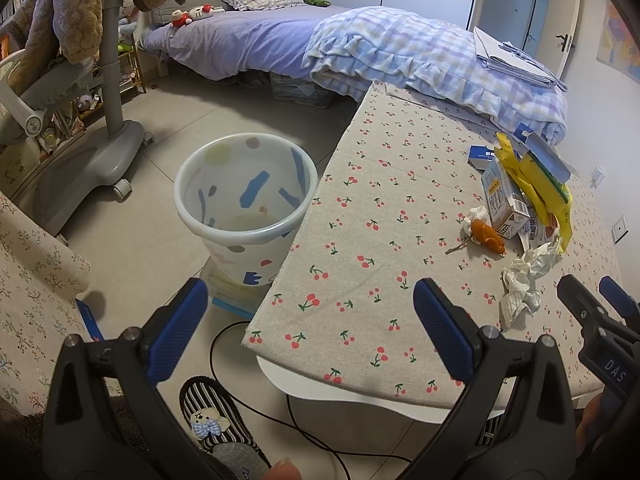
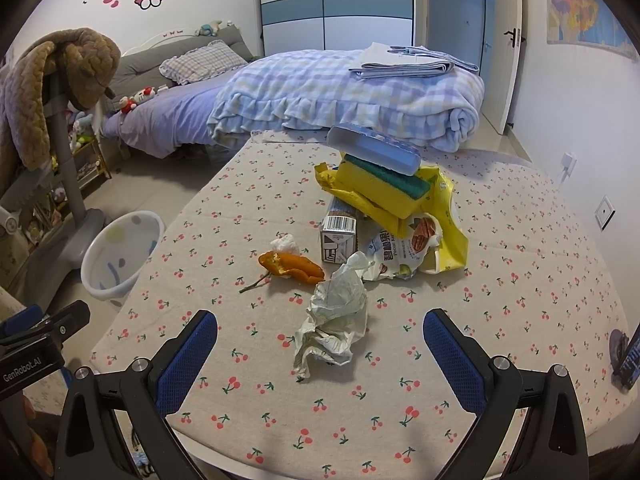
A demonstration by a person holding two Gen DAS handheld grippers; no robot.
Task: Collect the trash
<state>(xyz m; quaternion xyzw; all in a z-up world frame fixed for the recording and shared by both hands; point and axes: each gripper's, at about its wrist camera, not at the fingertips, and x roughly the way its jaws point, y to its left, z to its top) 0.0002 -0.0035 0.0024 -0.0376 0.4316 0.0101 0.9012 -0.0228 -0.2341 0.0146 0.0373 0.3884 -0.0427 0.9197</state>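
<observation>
Both grippers are hanging spread wide and empty above the near edge of a table covered in beige cloth printed with red cherries [image 2: 520, 248]. The left gripper [image 1: 310, 320] is pointing toward the table's left edge and a white plastic waste bin with coloured blotches [image 1: 244, 216] standing on the floor just beside it. The right gripper [image 2: 320, 344] is facing a crumpled white paper wad [image 2: 336, 320] lying between its blue-padded fingers [image 2: 188, 356]. Beyond the wad are lying an orange peel with a stem [image 2: 292, 266], a small white tissue ball [image 2: 285, 243], a small milk carton with a barcode [image 2: 339, 236], a torn printed snack packet [image 2: 400, 252] and a yellow plastic bag [image 2: 452, 236] bearing a yellow-and-green sponge [image 2: 384, 188] and a blue case [image 2: 372, 148].
</observation>
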